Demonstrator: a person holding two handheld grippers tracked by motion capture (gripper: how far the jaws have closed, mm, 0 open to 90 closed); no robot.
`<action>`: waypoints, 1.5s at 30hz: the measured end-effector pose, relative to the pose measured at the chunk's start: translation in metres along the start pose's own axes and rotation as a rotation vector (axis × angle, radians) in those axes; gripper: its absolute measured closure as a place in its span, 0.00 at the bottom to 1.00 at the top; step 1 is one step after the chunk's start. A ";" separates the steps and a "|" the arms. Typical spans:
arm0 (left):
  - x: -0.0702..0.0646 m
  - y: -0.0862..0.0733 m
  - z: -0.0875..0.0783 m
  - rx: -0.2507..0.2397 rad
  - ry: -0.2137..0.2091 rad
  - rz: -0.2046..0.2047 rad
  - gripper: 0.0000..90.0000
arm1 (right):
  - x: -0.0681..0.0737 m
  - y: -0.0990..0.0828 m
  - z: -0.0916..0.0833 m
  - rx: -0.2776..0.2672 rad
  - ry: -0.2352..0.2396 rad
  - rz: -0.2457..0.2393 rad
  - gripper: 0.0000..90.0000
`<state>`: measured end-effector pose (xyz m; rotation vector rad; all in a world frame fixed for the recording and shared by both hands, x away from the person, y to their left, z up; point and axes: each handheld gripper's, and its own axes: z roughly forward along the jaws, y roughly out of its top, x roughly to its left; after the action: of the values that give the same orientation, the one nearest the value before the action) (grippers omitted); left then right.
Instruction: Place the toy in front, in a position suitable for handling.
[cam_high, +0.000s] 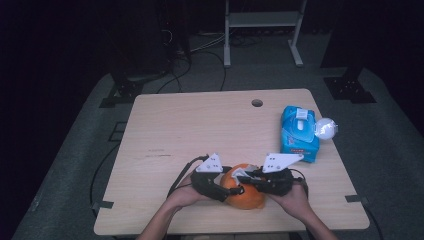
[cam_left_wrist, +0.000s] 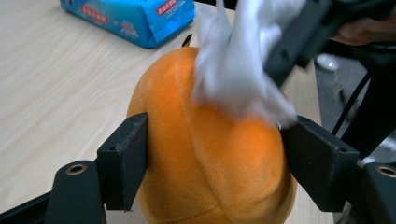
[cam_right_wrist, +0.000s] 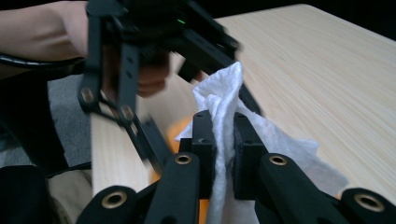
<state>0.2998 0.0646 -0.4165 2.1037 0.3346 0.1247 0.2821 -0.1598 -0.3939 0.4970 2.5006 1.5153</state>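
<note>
Wipe pack (cam_high: 299, 134) beside crumpled wipe (cam_high: 326, 128)

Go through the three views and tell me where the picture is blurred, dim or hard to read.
High view: dark surroundings, only the table lit, soft overall. Left gripper view: the orange plush fruit is sharp; the white wipe above it is smeared by motion. Right gripper view: the right tongs pinching the wipe are fairly crisp, while the left tongs behind are blurred.
</note>
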 end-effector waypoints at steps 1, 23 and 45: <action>-0.002 0.001 0.000 0.010 0.004 0.022 0.29 | 0.004 0.003 0.003 0.006 0.008 -0.008 0.91; 0.001 -0.005 0.000 0.023 -0.012 0.044 0.29 | 0.002 0.003 0.005 0.019 -0.030 -0.005 0.91; 0.020 -0.014 -0.004 -0.021 -0.015 -0.047 0.27 | -0.014 -0.012 -0.001 0.026 -0.040 0.049 0.91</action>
<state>0.3151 0.0807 -0.4275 2.0730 0.3720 0.0848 0.2924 -0.1708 -0.4040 0.5914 2.4978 1.4768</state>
